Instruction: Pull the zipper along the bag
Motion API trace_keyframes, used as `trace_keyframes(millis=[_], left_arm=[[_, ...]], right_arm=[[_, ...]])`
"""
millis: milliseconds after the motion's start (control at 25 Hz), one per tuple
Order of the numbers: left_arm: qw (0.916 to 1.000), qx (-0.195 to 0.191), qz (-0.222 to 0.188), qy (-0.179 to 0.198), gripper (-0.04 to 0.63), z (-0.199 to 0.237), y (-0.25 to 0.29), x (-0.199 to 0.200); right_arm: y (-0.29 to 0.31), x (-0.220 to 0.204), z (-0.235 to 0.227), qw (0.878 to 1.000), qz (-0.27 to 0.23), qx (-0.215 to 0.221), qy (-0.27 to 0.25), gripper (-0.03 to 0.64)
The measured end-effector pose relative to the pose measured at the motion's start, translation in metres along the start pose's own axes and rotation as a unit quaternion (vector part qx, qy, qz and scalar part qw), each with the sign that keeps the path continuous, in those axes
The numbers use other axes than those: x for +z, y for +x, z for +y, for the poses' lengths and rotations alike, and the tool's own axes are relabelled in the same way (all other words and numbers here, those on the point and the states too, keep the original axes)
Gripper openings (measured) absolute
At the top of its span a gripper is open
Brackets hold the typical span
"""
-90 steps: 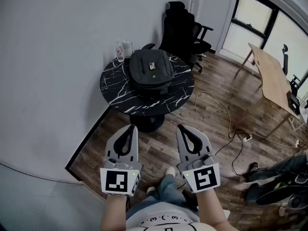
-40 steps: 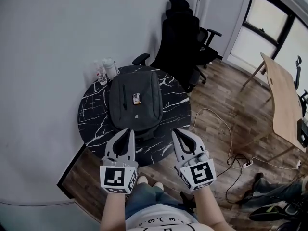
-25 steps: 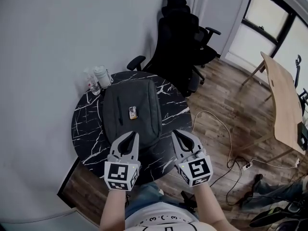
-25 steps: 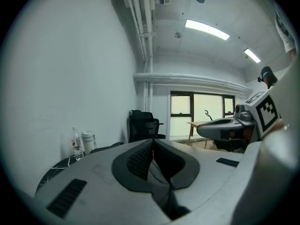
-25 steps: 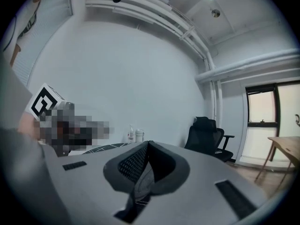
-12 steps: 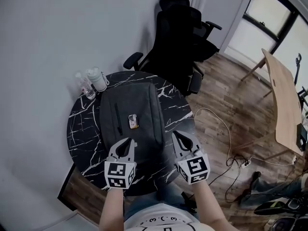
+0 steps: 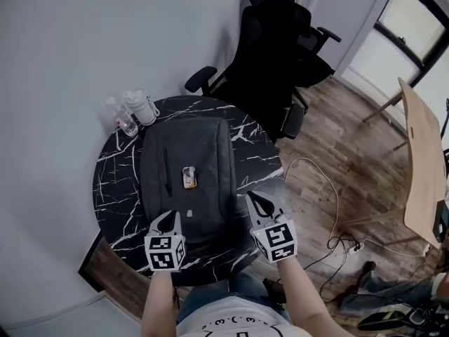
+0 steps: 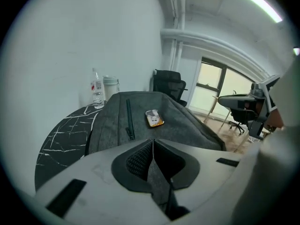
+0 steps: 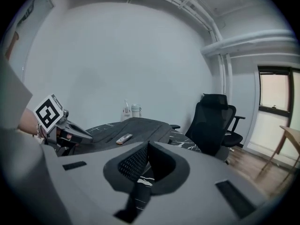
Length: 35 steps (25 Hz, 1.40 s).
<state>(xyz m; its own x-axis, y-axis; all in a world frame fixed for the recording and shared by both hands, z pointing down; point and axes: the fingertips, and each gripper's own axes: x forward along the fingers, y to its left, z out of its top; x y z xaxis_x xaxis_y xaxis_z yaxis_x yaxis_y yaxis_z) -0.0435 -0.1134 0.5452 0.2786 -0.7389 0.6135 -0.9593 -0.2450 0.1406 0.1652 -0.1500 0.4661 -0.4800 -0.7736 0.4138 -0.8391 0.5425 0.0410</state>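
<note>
A dark grey backpack (image 7: 186,174) lies flat on the round black marble table (image 7: 116,209), with a closed front-pocket zipper (image 7: 166,170) running lengthwise and a small orange-and-white tag (image 7: 188,177) on top. My left gripper (image 7: 170,217) hovers over the bag's near left end, jaws shut and empty. My right gripper (image 7: 254,199) hangs by the bag's near right side, also shut and empty. From the left gripper view the bag (image 8: 150,125) fills the middle, zipper (image 8: 129,121) and tag (image 8: 154,117) ahead of the left gripper (image 8: 153,143). The right gripper (image 9: 147,146) faces the bag (image 9: 136,128) from its side.
Two clear bottles (image 7: 133,111) stand at the table's far left edge by the wall. A black office chair (image 7: 280,55) stands behind the table. A white cable (image 7: 330,188) trails over the wooden floor at right, near a wooden desk (image 7: 424,160).
The person has stepped up to the table. Both grippers moved forward from over the floor to the bag's near end, staying shut.
</note>
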Motion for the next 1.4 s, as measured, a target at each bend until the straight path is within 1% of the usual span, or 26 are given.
trace_keyframes(millis=[160,320,440,480,520,560,600,720,800,920,1000,1080,1120,1160,1200,1280,1400], left_arm=[[0.9990,0.037,0.019,-0.012,0.018,0.008,0.011,-0.010],[0.9953,0.064,0.068,-0.024,0.018,0.019,0.027,-0.028],[0.9898,0.079,0.101,-0.063,0.018,0.029,0.036,-0.042],[0.9879,0.080,0.107,-0.078,0.018,0.031,0.039,-0.045],[0.9863,0.080,0.112,-0.090,0.018,0.033,0.041,-0.047],[0.9853,0.080,0.116,-0.097,0.018,0.034,0.042,-0.049],[0.9847,0.080,0.119,-0.098,0.017,0.034,0.043,-0.050],[0.9844,0.090,0.124,-0.087,0.018,0.033,0.042,-0.052],[0.9841,0.095,0.126,-0.081,0.018,0.033,0.042,-0.053],[0.9837,0.091,0.129,-0.087,0.018,0.033,0.042,-0.053],[0.9832,0.084,0.131,-0.095,0.018,0.033,0.043,-0.053],[0.9825,0.077,0.135,-0.103,0.018,0.033,0.043,-0.053],[0.9821,0.074,0.136,-0.106,0.018,0.033,0.044,-0.053],[0.9818,0.072,0.137,-0.109,0.018,0.033,0.044,-0.054],[0.9815,0.070,0.138,-0.112,0.018,0.033,0.044,-0.054],[0.9809,0.067,0.141,-0.116,0.018,0.033,0.044,-0.055],[0.9788,0.065,0.149,-0.124,0.018,0.034,0.045,-0.057]], right_arm=[[0.015,-0.015,-0.017,1.000,0.016,0.023,-0.006,0.053],[0.035,-0.035,-0.027,0.998,0.034,0.050,-0.021,0.054],[0.051,-0.050,-0.034,0.996,0.050,0.073,-0.030,0.054],[0.056,-0.054,-0.035,0.994,0.055,0.084,-0.034,0.072],[0.062,-0.060,-0.035,0.993,0.061,0.094,-0.041,0.134],[0.068,-0.066,-0.035,0.991,0.066,0.103,-0.052,0.169],[0.074,-0.072,-0.036,0.989,0.071,0.109,-0.067,0.170],[0.095,-0.082,-0.036,0.981,0.081,0.124,-0.124,0.170],[0.109,-0.087,-0.034,0.973,0.089,0.136,-0.162,0.170],[0.129,-0.094,-0.029,0.959,0.098,0.156,-0.216,0.170],[0.139,-0.095,-0.027,0.952,0.099,0.164,-0.239,0.170],[0.148,-0.091,-0.027,0.948,0.096,0.165,-0.255,0.170],[0.152,-0.089,-0.028,0.946,0.095,0.164,-0.262,0.155],[0.154,-0.088,-0.028,0.944,0.095,0.166,-0.268,0.112],[0.154,-0.087,-0.028,0.943,0.095,0.171,-0.271,0.083],[0.152,-0.088,-0.028,0.942,0.099,0.183,-0.264,0.079],[0.145,-0.089,-0.031,0.946,0.101,0.195,-0.239,0.074]])
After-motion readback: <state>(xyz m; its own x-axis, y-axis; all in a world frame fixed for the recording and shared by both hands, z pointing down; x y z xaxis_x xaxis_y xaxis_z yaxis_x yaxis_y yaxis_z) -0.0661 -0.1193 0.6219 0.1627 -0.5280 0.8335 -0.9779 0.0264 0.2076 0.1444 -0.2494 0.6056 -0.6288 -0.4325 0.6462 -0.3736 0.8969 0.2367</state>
